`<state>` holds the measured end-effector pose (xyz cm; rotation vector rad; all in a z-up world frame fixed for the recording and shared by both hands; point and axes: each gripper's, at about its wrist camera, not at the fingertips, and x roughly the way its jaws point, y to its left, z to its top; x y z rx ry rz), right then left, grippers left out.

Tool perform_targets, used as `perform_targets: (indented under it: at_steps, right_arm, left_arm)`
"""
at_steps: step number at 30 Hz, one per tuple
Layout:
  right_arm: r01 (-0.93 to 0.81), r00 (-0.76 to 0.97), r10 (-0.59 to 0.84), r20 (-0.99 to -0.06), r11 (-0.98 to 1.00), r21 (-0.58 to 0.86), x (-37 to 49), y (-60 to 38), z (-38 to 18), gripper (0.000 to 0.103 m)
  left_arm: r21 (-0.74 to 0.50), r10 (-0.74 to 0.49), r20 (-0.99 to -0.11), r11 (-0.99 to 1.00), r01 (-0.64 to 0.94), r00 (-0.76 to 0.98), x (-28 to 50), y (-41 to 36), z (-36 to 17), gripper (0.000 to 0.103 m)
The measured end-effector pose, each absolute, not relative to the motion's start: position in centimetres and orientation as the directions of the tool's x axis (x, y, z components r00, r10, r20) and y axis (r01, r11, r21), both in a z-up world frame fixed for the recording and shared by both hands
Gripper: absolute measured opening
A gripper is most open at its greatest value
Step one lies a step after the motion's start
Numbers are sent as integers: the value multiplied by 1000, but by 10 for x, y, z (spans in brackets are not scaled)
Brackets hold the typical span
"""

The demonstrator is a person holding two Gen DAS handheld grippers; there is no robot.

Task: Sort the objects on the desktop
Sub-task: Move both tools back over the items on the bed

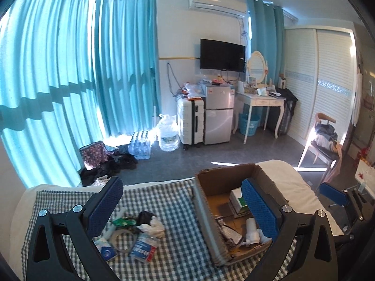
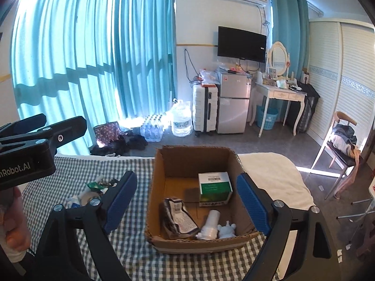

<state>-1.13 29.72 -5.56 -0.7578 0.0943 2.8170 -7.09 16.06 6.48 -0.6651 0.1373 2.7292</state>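
a: where does the sorting stand?
b: a cardboard box (image 2: 194, 187) sits on the checked cloth (image 2: 131, 241) over the bed. inside it: a green-and-white carton (image 2: 214, 187) toward the back, a dark wrapper (image 2: 178, 217) at front left, a white tube (image 2: 211, 224) and a pale blue toy (image 2: 226, 230) at front right.
a: and what's still loose?
b: a pile (image 1: 131, 236) on the cloth left of the box: a tape roll (image 1: 123, 240), a blue-and-red packet (image 1: 143, 248), a green wrapper (image 1: 123, 222), some crumpled white paper (image 1: 153, 227) and a small blue-and-white packet (image 1: 106, 249).
a: the right gripper (image 2: 187, 203)?
b: its fingers (image 2: 252, 201) stand wide, nothing between them. they frame the box from above, apart from it.
a: the left gripper (image 1: 185, 210)?
b: fingers (image 1: 105, 207) wide too, empty. its left pad hangs over the pile, its right pad over the box's inside. from the right wrist it shows at the left edge, held in a hand (image 2: 14, 222).
a: does anything touch the pile?
b: no, both grippers hang clear of it.
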Motion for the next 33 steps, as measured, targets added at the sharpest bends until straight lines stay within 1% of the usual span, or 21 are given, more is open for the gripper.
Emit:
perform_targets:
  at_steps: [1,3,6,11,23,27,33]
  right_arm:
    - [-229,-844,199,-497,-973,0,-11,292,-53,96]
    - [-221,-850,197,-488,-975,-8,-11,282,-48,101]
    - [-189,-860,174,-479,-982,-18,-12,270,-43,103]
    - [-166,-873,154,-463,-986,-14,-12,250,-37,103]
    - [-80,-881,73,-467,-997,-6,-27,200,-37,103]
    - [-41,-878,48,-476,-999,-25,-32,180,-39,103]
    - [-6,-867,10,-498,-1000,-10,-43,162,-49,103]
  left_arm:
    - [12,284,-462,-945,-326,-840,-71,155,66,103]
    - [0,272,-460,-952,-307,-845,-73,140,68,103]
    - [6,241,-466,-961,-276,-851,-74,120,67,103]
    - [-7,206,-462,-974,-228,-863,-72,85,66,103]
    - [-13,114,-465,-992,-122,-878,-70,19,64,103]
    - [-19,91,-474,-996,-93,-876,-69,2,60,103]
    - [-39,61,-508,-998,-48,-859,-74,-23,47,103]
